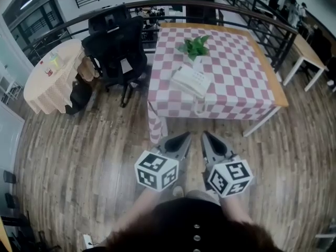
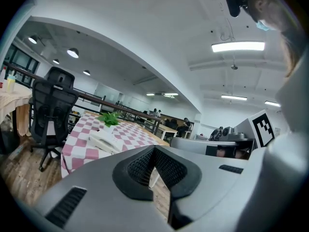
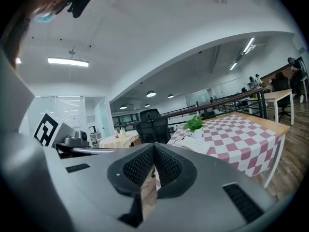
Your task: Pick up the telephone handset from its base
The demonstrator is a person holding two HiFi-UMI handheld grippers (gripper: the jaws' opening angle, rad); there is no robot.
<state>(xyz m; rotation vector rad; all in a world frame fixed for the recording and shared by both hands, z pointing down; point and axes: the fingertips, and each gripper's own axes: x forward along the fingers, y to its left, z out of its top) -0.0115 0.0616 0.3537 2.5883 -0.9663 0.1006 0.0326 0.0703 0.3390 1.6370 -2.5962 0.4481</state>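
Observation:
A white telephone [image 1: 191, 81] with its handset resting on the base sits near the front edge of a table [image 1: 247, 96] covered in a pink-and-white checked cloth. Its coiled cord [image 1: 199, 107] hangs over that edge. My left gripper [image 1: 185, 136] and right gripper [image 1: 206, 135] are side by side over the wooden floor, short of the table, both shut and empty. The left gripper view shows my shut left gripper [image 2: 154, 151] with the telephone [image 2: 107, 139] far ahead. In the right gripper view my right gripper [image 3: 154, 149] points toward the telephone [image 3: 195, 142].
A small green plant [image 1: 195, 46] stands behind the telephone. A black office chair [image 1: 113, 49] is at the table's left, and a round table [image 1: 50, 80] with a cream cloth lies further left. A railing [image 1: 252, 14] runs behind, and another table [image 1: 310, 56] stands at the right.

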